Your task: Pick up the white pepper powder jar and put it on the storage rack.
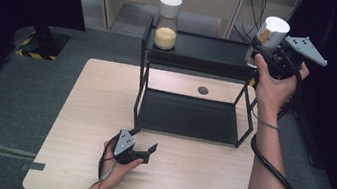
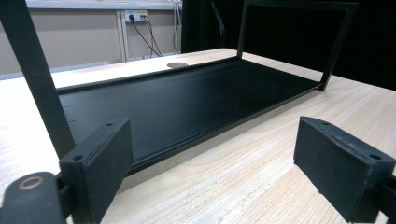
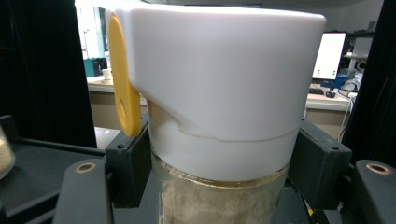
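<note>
**Second jar in grip at top shelf, not set down yet**

Jar with white lid (image 1: 270, 33): held in the right gripper (image 1: 264, 50), up at the right end of the black two-tier rack (image 1: 187, 127), level with the top shelf (image 1: 208, 50). From the high view it looks just off or over the shelf's right edge; can't tell if the base touches anything. I'd call it airborne.

Right gripper view: white lid (image 3: 219, 84) with a yellow tab (image 3: 122, 84) on its side, glass body (image 3: 219, 198) below with pale contents. Jaws clamped on the jar right under the lid, one pad each side, pressing the glass. Grip looks square, jar upright.

Other jar (image 1: 168, 21): same white cap, yellow-orange grains inside, standing upright on the left part of the top shelf. Well apart from the held one. That one looks done.

Lower shelf (image 2: 187, 102): bare in both the high view and the left gripper view.

Left gripper (image 1: 140, 150): resting low over the wooden table (image 1: 80, 127), just in front of the rack's near left leg. Jaws spread wide, nothing between them, pointing at the lower shelf. Idle.

Status, my read: one jar placed, the second either going onto or coming off the top shelf; direction not clear from the pictures. If placing: remaining is set down on the right part, release, back out.
</note>
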### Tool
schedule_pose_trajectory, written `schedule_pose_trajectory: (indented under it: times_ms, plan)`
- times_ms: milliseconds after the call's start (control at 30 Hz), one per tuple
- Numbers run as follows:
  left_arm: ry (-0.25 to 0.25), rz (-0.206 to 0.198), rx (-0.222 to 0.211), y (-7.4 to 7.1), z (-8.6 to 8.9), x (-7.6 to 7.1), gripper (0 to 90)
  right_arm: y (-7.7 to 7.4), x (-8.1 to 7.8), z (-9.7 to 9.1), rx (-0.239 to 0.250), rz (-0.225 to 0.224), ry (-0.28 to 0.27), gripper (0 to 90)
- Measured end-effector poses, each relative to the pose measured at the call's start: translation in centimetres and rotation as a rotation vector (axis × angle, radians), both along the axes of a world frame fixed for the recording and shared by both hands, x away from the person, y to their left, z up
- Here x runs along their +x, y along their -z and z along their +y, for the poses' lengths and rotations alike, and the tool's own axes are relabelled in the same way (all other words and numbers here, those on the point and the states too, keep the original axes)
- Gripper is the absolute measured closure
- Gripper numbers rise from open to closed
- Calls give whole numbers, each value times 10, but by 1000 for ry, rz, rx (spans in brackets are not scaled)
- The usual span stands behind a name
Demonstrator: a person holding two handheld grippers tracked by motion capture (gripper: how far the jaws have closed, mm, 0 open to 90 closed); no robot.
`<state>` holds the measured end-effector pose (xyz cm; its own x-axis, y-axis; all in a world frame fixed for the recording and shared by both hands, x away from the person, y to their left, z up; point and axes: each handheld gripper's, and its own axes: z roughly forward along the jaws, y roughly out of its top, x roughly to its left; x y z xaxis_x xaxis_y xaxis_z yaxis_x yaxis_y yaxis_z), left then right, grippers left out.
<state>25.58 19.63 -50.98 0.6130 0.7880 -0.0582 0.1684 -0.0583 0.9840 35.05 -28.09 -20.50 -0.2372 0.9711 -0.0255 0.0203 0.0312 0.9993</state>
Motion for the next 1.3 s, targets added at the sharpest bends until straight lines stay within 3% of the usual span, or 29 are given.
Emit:
schedule_pose_trajectory:
  times_ms: [700, 1300]
  plan:
    - [0, -4, 0, 0, 0, -1, 115, -4, 30, 4, -13, 60, 34, 306]
    - [3, -6, 1, 1, 0, -1, 115, -4, 40, 6, -15, 77, 46, 305]
